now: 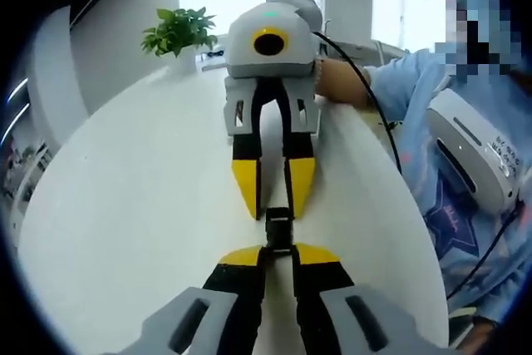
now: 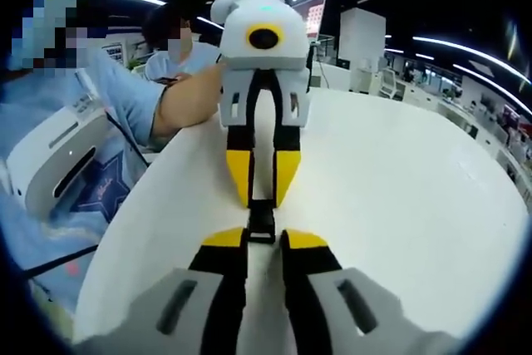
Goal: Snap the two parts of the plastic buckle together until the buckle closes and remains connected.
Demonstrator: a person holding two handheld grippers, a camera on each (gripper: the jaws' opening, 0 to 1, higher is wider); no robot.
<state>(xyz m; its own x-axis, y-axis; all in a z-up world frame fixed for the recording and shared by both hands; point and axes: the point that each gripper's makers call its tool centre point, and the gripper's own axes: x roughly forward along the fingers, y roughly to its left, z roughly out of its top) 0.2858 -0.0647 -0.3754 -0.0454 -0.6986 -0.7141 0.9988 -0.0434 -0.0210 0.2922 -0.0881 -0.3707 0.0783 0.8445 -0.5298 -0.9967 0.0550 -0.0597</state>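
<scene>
A small black plastic buckle [image 1: 278, 230] hangs just above the white table [image 1: 133, 205], between two grippers that face each other tip to tip. In the left gripper view my left gripper [image 1: 280, 248] rises from the bottom, its yellow-tipped jaws shut on the buckle's near end. My right gripper [image 1: 276, 209] comes down from the top and pinches the far end. In the right gripper view the buckle [image 2: 263, 222] sits between my right gripper [image 2: 263, 237] below and my left gripper [image 2: 263, 201] above. The two parts look like one black piece; I cannot tell whether they are locked.
A potted green plant [image 1: 179, 31] stands at the table's far edge. A person in a blue top [image 1: 465, 214] sits close beside the table, with a white device [image 1: 478, 155] at the chest. The table's curved edge [image 2: 125, 230] runs near that person. Office desks [image 2: 465, 81] lie beyond.
</scene>
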